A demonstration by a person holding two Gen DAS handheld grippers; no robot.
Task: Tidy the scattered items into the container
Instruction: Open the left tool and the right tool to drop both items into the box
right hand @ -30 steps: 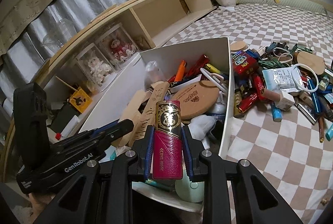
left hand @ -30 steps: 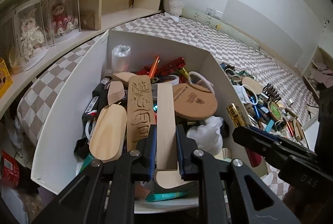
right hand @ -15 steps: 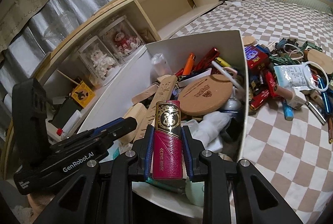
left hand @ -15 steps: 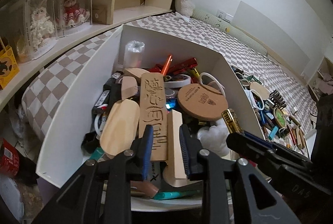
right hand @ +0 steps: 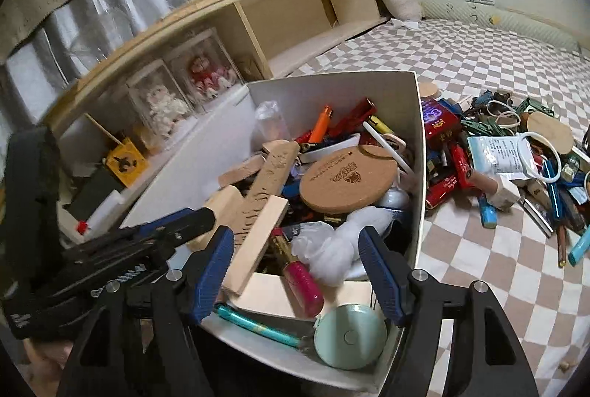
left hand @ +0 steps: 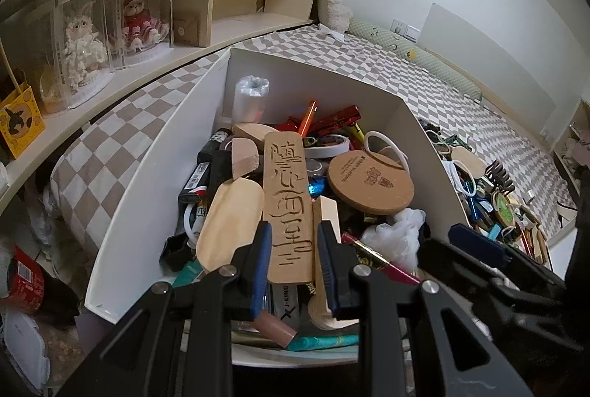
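My right tool (right hand: pixel 298 271) hangs over the near corner of the white box (right hand: pixel 413 153), tipped down into it. Its jaws have just been opening and stand wide apart. The red-and-gold tube (right hand: pixel 302 281) lies loose on the heap below, touching neither pad. I judge that drop done. I released over the near corner because there was still a gap there, beside the green tape measure (right hand: pixel 350 334).

My left tool (left hand: pixel 291 260) hovers beside it over the same heap. Its jaws are only narrowly apart and clamp nothing. The plain wooden strip (left hand: pixel 326 212) rests slantwise under them, against the carved plank (left hand: pixel 285 198). The long pieces lie along the box so that they do not stick up over its wall.

Further in, the cork coaster (left hand: pixel 370 181) lies flat on top of the smaller things.

Past the box's right wall, a large pile of scattered items (right hand: pixel 516 153) sits on the bed's checked cover (right hand: pixel 479 268), so much of the tidying remains. Both tools are free to go there next.
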